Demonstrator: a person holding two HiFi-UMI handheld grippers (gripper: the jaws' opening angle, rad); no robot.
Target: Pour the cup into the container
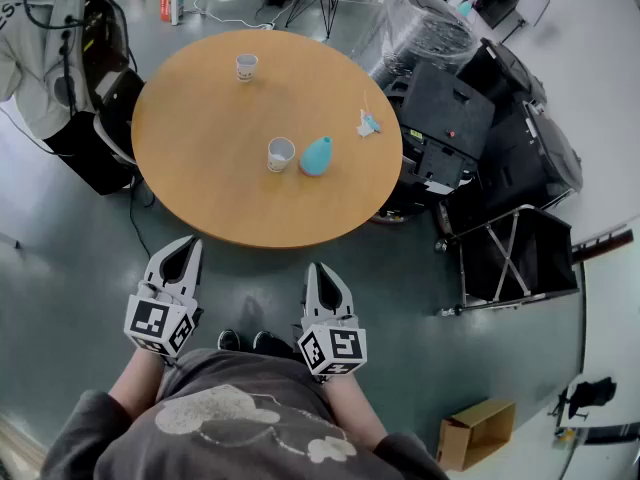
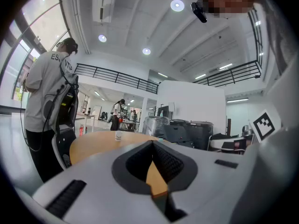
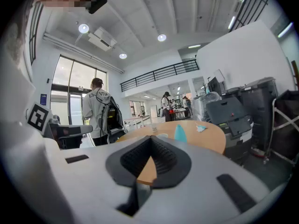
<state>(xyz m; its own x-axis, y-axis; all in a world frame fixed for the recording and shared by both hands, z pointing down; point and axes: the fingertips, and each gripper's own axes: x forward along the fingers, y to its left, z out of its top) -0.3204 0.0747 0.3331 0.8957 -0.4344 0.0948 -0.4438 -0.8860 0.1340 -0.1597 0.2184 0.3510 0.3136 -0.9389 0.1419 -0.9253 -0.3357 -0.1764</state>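
Pouring isn't underway: you're holding left gripper (image 1: 188, 245) and right gripper (image 1: 319, 270) closed, empty, short of the round table (image 1: 200, 178); white cup (image 1: 281, 154) is sitting just beside the teal container (image 1: 316, 155), grasp and pour pending.

Head view steeply down on table (image 1: 210, 183), both gripper views low, level, facing it
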